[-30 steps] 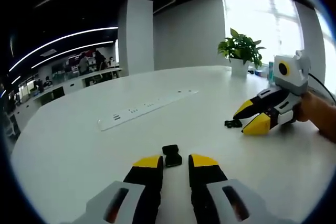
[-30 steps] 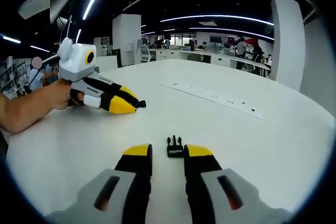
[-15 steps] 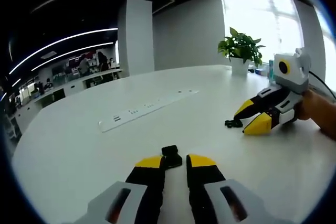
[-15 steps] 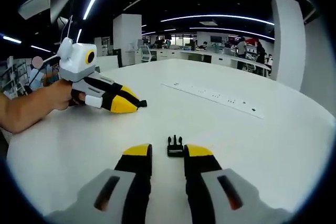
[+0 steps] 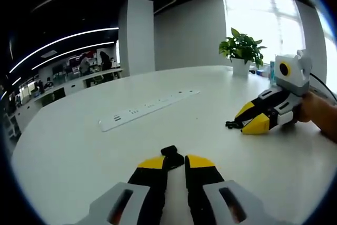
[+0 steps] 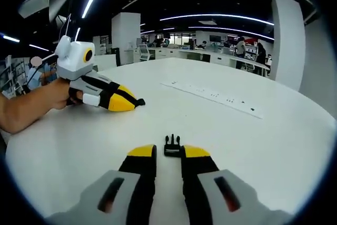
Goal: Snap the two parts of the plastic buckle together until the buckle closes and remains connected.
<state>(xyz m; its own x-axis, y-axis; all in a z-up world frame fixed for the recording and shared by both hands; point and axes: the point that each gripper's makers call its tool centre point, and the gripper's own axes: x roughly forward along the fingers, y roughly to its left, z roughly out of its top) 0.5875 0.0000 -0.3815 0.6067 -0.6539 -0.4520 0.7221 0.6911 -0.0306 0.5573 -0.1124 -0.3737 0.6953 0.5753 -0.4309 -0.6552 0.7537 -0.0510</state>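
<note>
Two buckle halves well apart on the white table (image 5: 79,146), nothing mated yet.

Left gripper (image 5: 175,160) at 6 o'clock in its own view, jaws drawn to a narrow gap, with the black socket half (image 5: 170,152) wedged at the tips and sitting slightly tilted. Cannot tell whether clamped or merely touched. Right gripper (image 6: 169,151) at 6 o'clock in its view, jaws apart by a slim gap, with the pronged half (image 6: 171,143) lying flat just ahead of the tips, prongs toward 12 o'clock. Not gripped, by the look of it.

Likely trouble:
- Closing on only the rear edge of either half, then squirting the small, slick plastic piece out across the table (shallow bite, hard smooth faces).
- Gripping the pronged half across its side prongs, squeezing them inward and spoiling the latch.
- Lifting the tilted socket half askew, so the prongs meet the mouth off-axis and jam instead of clicking.
- Stopping short of the click and having the halves part again on release.
- Sweeping a piece toward the power strip (image 5: 148,110) at 11 o'clock in the left gripper view.

Containers: a white pot (image 5: 240,67) at 1 o'clock in the left gripper view, holding a leafy green plant (image 5: 242,47). Socket half with no prongs in it.
</note>
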